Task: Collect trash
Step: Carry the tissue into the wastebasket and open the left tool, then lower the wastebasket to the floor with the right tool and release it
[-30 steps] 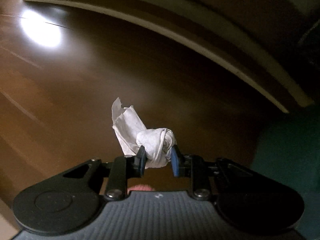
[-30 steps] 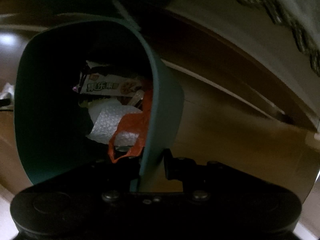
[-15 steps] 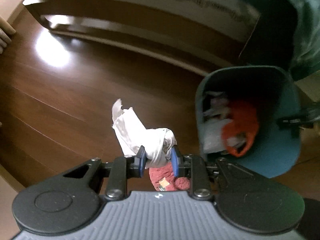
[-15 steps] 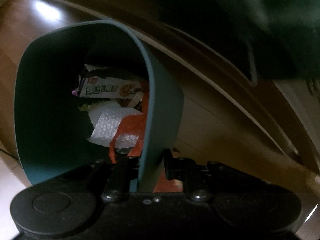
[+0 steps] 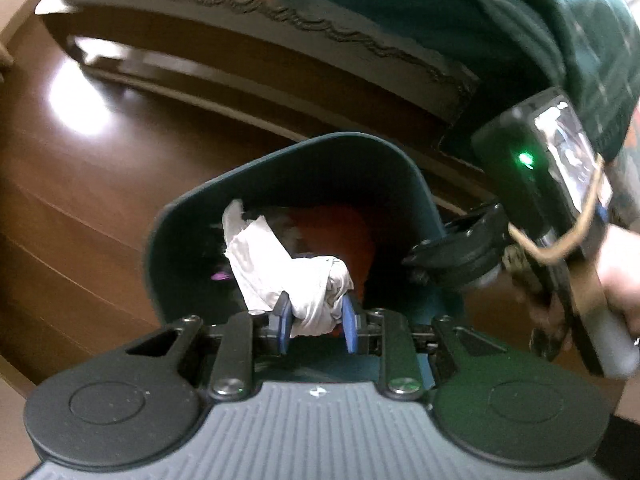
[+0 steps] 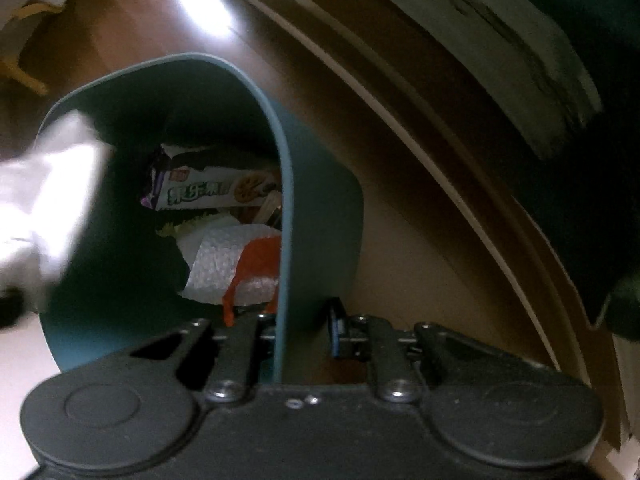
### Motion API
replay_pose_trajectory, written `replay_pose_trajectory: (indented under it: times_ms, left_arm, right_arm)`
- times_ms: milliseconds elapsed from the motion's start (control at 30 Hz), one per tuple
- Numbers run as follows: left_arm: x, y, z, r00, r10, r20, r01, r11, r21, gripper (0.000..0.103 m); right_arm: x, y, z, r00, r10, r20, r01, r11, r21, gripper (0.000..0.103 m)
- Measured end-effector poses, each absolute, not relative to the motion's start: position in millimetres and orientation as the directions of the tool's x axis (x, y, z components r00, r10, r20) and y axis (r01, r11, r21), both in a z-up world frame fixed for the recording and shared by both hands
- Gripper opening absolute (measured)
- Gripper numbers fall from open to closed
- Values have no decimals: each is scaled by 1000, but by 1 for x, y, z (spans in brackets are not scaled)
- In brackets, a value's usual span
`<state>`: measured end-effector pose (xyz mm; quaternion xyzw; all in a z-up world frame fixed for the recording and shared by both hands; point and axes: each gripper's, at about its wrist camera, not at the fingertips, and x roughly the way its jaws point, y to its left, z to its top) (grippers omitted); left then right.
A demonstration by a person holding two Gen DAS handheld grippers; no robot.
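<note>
Left gripper (image 5: 316, 322): my jaws clenched on crumpled tissue (image 5: 280, 268), held over the bin's mouth.
Right gripper (image 6: 306, 328): my jaws pinch teal bin (image 6: 320, 216) wall.
Bin contents: snack wrapper (image 6: 208, 194), orange scrap partly hidden; bottom dark.
Tissue edge: blurred white in right view.

— What sort of place is shown?
— A home, most likely a bedroom, is suggested. A dark, polished wooden floor (image 5: 80, 200) is seen, with lamp light mirrored in it.
— And by what else is that borne out?
— A bed (image 5: 280, 64) with a low wooden frame is seen along the far edge of the floor, a trimmed bedspread (image 5: 340, 36) hung over its side. Household rubbish, such as a biscuit wrapper (image 6: 208, 194), is gathered in a small teal bin (image 6: 320, 208).
</note>
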<state>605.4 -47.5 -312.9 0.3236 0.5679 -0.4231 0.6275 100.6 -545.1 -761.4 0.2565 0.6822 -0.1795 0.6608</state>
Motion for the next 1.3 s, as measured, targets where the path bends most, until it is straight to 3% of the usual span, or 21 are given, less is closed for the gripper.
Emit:
replay_pose_trajectory:
  times_ms: [500,567,633,700,900,1167,1233,1300]
  left_arm:
    - [706,-27,-432,-78,-10,-997,728,683,-64,27]
    - [718,-28,-448,-87,-9,-996,700,710,-68,31]
    - [724,-28,-459,-79,12,-997,682,730,-45,50]
    - [732,-28,-467,-52,34,-998,666,746,-9,58]
    - [748,-16,-468,-35,16,-999,566,824,-7,75]
    - [747,31,-422,25,-102,-994,431,899,-81,76]
    - [744,48,-411,54,-125,-991,395,914,-94,82]
    - [728,62,-404,81,-135,-988,369,925,-96,82]
  right_arm:
    - [118,-543,-766,4,134,-991,443,888,122,15]
    - [121,-545,-778,-1,132,-991,408,905,120,15]
    - [131,-531,-778,-3,130,-992,374,920,119,15]
    - [135,-537,-779,-4,129,-992,350,929,120,15]
    - [139,-544,-803,-24,132,-991,305,945,119,16]
    - [143,-536,-808,-23,125,-992,274,955,114,16]
    - [144,-533,-812,-22,132,-991,274,954,121,17]
    - [143,-540,-800,-19,142,-990,269,954,132,16]
